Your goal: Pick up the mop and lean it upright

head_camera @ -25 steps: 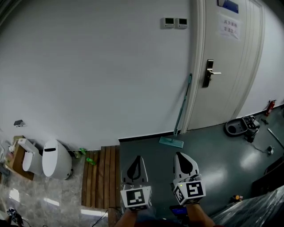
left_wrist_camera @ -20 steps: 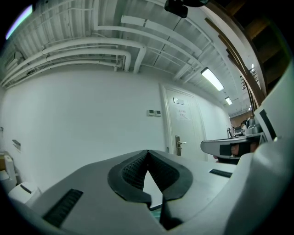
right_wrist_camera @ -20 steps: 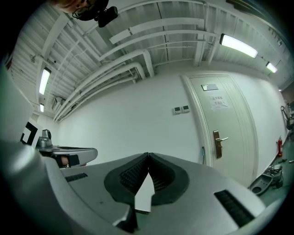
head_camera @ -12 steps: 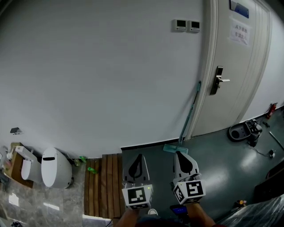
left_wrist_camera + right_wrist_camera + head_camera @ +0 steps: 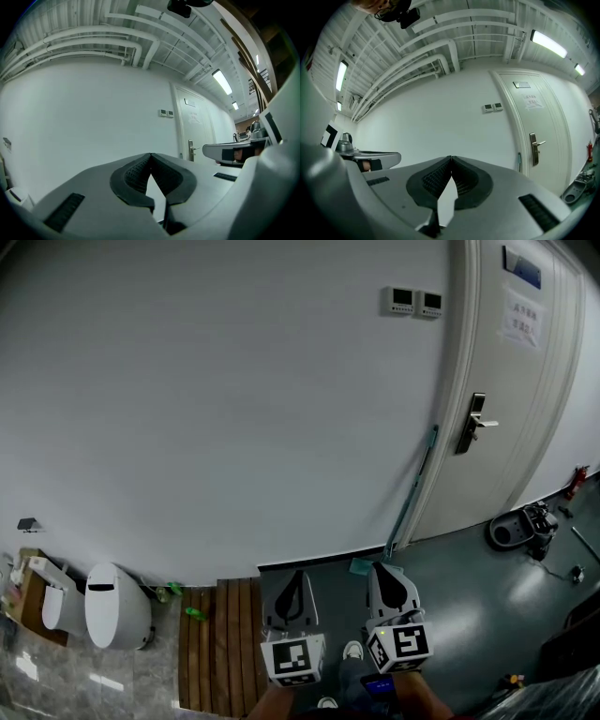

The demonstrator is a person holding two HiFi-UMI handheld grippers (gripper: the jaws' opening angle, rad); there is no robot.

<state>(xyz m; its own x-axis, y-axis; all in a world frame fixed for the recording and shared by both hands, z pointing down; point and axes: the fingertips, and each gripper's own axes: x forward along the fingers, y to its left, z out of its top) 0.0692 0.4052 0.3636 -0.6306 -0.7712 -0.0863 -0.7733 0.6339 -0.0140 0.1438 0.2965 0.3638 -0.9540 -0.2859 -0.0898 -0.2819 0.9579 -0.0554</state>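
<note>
The mop (image 5: 412, 495) leans upright with its teal handle against the white wall beside the door frame, and its flat head (image 5: 361, 565) rests on the dark floor. In the right gripper view the top of the mop handle (image 5: 519, 161) shows just over my jaw. My left gripper (image 5: 294, 575) and right gripper (image 5: 380, 568) are held side by side, level, pointing at the wall. Both are shut with nothing between their tips, the left gripper (image 5: 150, 154) and the right gripper (image 5: 451, 158) alike. The right one's tip sits close to the mop head in the head view.
A white door (image 5: 511, 399) with a lever handle (image 5: 473, 423) stands right of the mop. A robot vacuum (image 5: 514, 527) sits on the floor at the right. A wooden slat mat (image 5: 216, 634), a green bottle (image 5: 195, 613) and a white bin (image 5: 114, 604) are at the left.
The view has shifted: the mop, door and wall now sit further right and lower relative to my grippers. Both grippers stay shut and side by side.
</note>
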